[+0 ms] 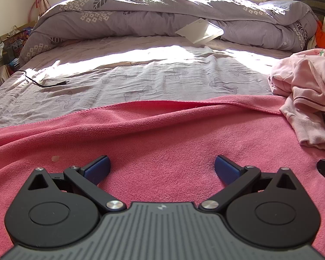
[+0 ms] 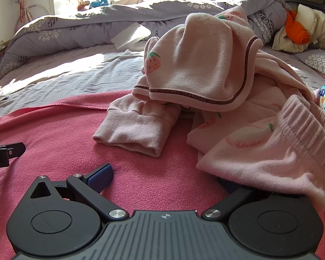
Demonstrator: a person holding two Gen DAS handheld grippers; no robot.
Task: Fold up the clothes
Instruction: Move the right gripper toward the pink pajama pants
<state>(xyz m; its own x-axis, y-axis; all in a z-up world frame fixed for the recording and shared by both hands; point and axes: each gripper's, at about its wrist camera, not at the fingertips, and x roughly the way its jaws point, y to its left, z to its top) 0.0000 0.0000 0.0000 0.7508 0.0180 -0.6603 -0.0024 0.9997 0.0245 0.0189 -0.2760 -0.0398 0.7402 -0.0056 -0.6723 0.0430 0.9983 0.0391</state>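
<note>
My left gripper (image 1: 161,169) had black arms, blue pads (image 1: 97,169) and a grey ribbed body; my right gripper (image 2: 162,177) was coloured the same. Under them the towel (image 1: 140,134) was a deep pink. The clothes (image 2: 205,69) were pale pink, printed with red strawberries with green tops and trimmed with dark maroon stitching. The sheet (image 1: 140,78) was light lilac-grey with faint outline drawings. The duvet (image 1: 130,19) was a darker mauve-grey with white flower clusters and dark leaves. A card (image 1: 200,31) at its edge was white. Near the headboard lay something bright orange (image 2: 296,30) against cream cloth (image 2: 318,28).
</note>
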